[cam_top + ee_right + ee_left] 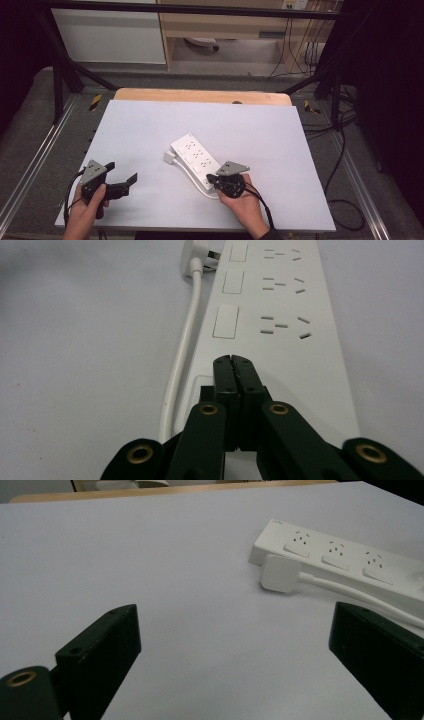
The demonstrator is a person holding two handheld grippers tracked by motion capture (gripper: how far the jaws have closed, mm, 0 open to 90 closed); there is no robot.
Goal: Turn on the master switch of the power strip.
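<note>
Right now your right gripper (234, 361) has its jaws pressed together with nothing between them, tips over the near end of the white power strip (195, 161). That strip lies mid-table, running toward eleven o'clock, its plug (280, 573) alongside. Your left gripper (121, 172), at eight o'clock, gapes wide and empty.

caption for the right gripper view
Shut right gripper poised over the white power strip, its cord alongside.

A white desk (150, 130) with a wooden far edge stands on grey floor (30, 125); beyond it, a wooden cabinet (225, 25), black frame bars (65, 60) and loose cables (345, 150).
</note>
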